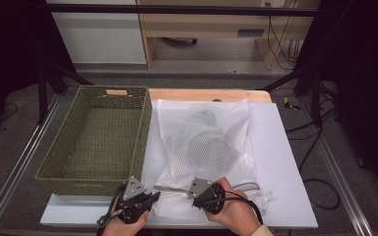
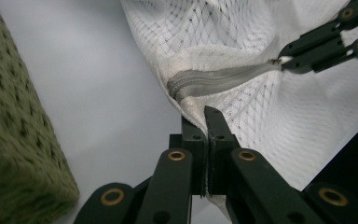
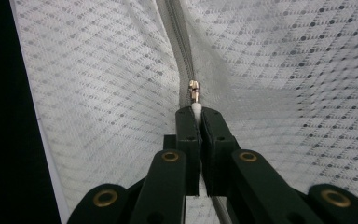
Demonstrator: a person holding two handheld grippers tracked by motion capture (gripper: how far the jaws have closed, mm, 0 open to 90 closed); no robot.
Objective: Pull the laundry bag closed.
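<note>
A white mesh laundry bag (image 1: pixel 204 147) lies on the white table top with a dark grey garment inside it. Its grey zipper (image 2: pixel 219 79) runs along the near edge. My left gripper (image 1: pixel 150 199) is shut on the bag's near left corner (image 2: pixel 198 119), pinching the white fabric. My right gripper (image 1: pixel 189 192) is shut on the white zipper pull (image 3: pixel 196 108), just below the small brass slider (image 3: pixel 193 89). In the left gripper view the right gripper (image 2: pixel 284 60) holds that pull at the zipper's far end.
A green woven basket (image 1: pixel 98 140) stands to the left of the bag, close to my left gripper; its wall (image 2: pixel 14 140) shows beside that gripper. The white board's (image 1: pixel 275 162) right strip is bare. A wooden table edge (image 1: pixel 206 94) lies behind.
</note>
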